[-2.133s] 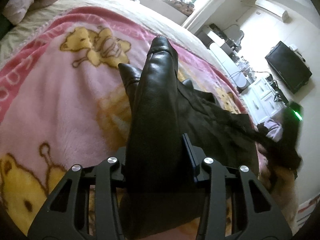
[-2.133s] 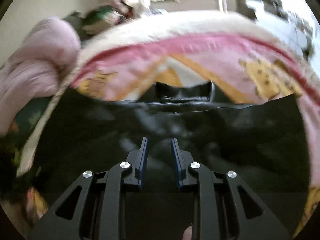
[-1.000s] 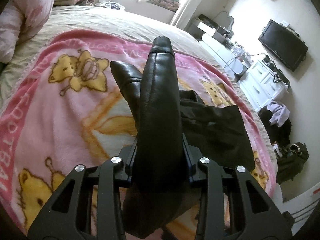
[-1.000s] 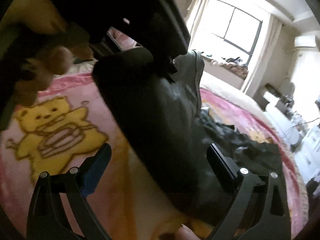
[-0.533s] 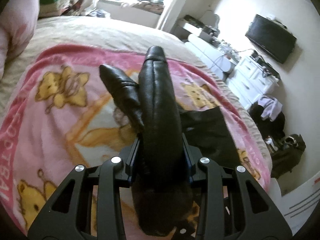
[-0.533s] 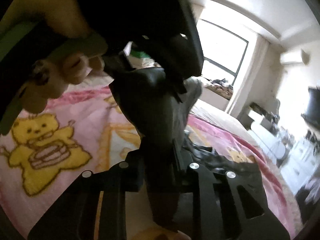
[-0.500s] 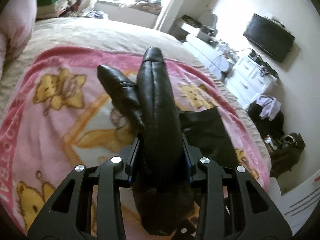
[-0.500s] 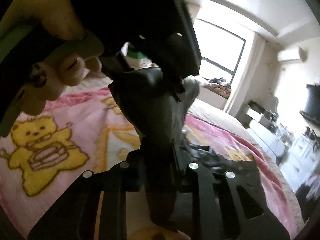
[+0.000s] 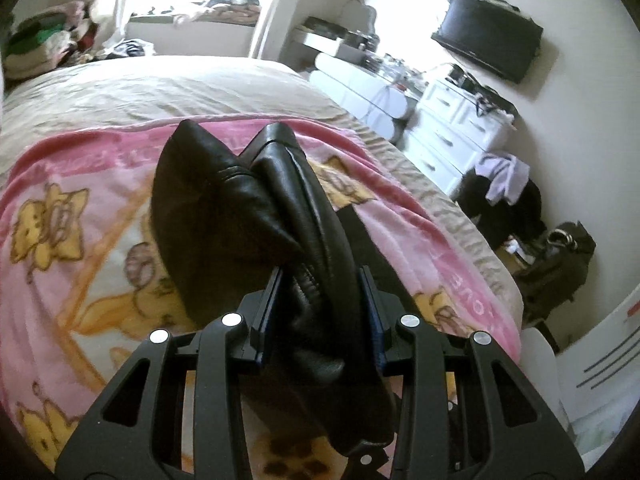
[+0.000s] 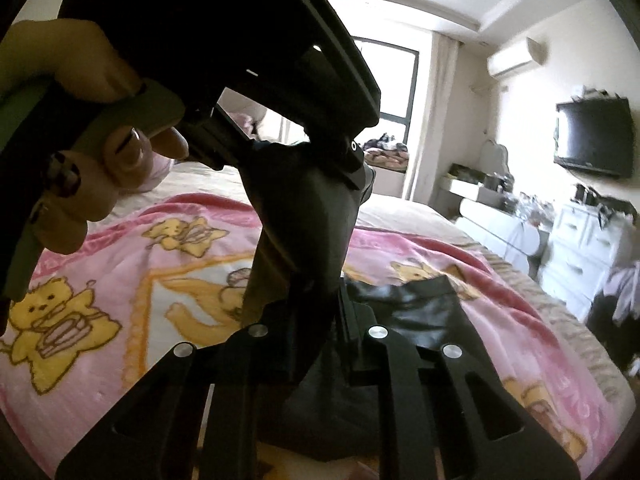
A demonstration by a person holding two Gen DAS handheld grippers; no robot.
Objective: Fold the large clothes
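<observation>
A black leather garment (image 9: 256, 216) hangs lifted above a pink cartoon-bear blanket (image 9: 72, 216) on the bed. My left gripper (image 9: 320, 300) is shut on a thick fold of it, which bulges forward past the fingers. My right gripper (image 10: 312, 320) is shut on another part of the same garment (image 10: 304, 232), just below the left gripper and the hand holding it (image 10: 100, 120). The garment's lower part (image 10: 416, 316) still lies on the blanket (image 10: 120, 280).
The beige bed cover (image 9: 160, 88) runs back to a window sill with piled clothes (image 9: 224, 4). White drawers (image 9: 452, 132) and a wall TV (image 9: 488, 40) stand right of the bed. Dark bags (image 9: 560, 256) sit on the floor.
The right gripper was open beside the garment a second ago and has since shut on it. Both grippers have lifted the garment higher; more of the room shows now.
</observation>
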